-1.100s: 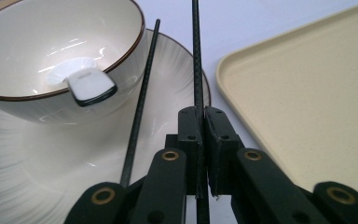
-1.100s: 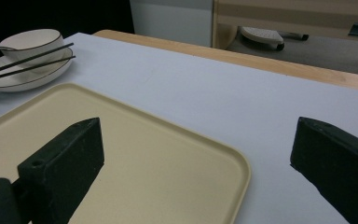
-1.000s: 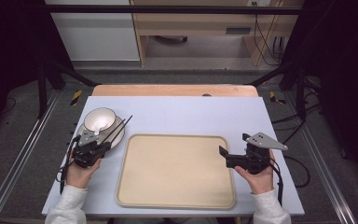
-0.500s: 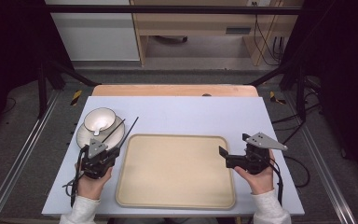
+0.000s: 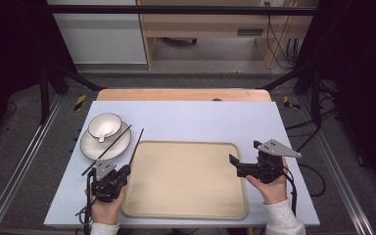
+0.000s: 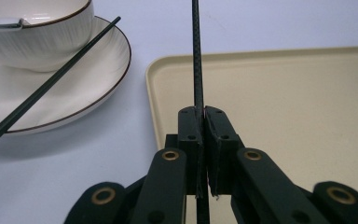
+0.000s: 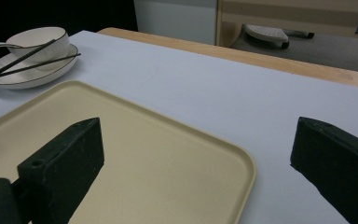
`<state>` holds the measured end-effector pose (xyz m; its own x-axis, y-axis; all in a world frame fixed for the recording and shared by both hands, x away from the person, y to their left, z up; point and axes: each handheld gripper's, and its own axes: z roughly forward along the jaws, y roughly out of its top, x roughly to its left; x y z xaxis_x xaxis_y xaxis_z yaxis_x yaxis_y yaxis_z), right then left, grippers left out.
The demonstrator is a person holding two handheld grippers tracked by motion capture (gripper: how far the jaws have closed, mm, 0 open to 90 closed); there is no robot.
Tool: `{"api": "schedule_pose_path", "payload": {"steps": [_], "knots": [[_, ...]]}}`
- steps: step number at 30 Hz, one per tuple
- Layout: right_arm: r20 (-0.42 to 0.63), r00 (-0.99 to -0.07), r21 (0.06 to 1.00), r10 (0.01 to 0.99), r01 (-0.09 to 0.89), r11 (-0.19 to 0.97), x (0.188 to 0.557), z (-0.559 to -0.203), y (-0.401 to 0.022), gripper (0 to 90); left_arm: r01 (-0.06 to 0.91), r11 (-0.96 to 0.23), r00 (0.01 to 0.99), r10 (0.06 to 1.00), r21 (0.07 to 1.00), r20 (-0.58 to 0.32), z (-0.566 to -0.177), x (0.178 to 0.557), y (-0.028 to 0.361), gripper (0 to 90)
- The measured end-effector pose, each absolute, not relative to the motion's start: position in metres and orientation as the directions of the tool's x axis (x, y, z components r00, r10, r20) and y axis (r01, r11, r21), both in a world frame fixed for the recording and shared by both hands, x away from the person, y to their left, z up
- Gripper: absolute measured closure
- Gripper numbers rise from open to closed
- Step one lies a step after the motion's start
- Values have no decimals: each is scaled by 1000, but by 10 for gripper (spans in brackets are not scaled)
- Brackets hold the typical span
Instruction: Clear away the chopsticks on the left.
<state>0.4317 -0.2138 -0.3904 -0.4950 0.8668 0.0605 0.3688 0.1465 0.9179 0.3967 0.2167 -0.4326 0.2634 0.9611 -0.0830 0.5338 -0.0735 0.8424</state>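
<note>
My left gripper [image 5: 123, 171] sits at the tray's left edge, shut on a black chopstick [image 5: 136, 144] that points away over the table. In the left gripper view the jaws [image 6: 204, 115] pinch the chopstick [image 6: 196, 56] flat between them. A second chopstick [image 5: 106, 149] lies slanted across the white plate [image 5: 94, 149], which carries a white bowl [image 5: 104, 125]. The beige tray [image 5: 186, 181] has nothing on it. My right gripper [image 5: 245, 153] stands open at the tray's right side, and its jaws [image 7: 198, 128] are wide apart with nothing between them.
A white spoon [image 6: 2, 22] rests in the bowl [image 6: 32, 35]. The plate [image 6: 74, 88] lies just left of the tray [image 6: 284, 107]. A wooden strip [image 5: 183, 94] borders the table's far edge, with dark frame posts at both sides.
My left gripper has moved right and toward the near edge, from beside the plate to the tray's left edge, with the chopstick in it. The right gripper has stayed put.
</note>
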Motion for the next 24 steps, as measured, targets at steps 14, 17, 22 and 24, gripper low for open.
{"api": "schedule_pose_path", "payload": {"steps": [14,17,22,24], "knots": [[62,-501,921,863,363,145,431,-389,-213,30,504,45,172,973,862,-152,-449,383,199,853],[62,-502,918,863,368,147,431,-390,-212,30,509,57,162,974,859,-160,-455,383,196,853],[59,-504,918,861,366,151,432,-391,-211,31,525,66,146,975,849,-166,-469,384,194,852],[61,-503,918,862,367,150,432,-391,-211,31,526,68,139,977,848,-165,-472,385,194,852]]}}
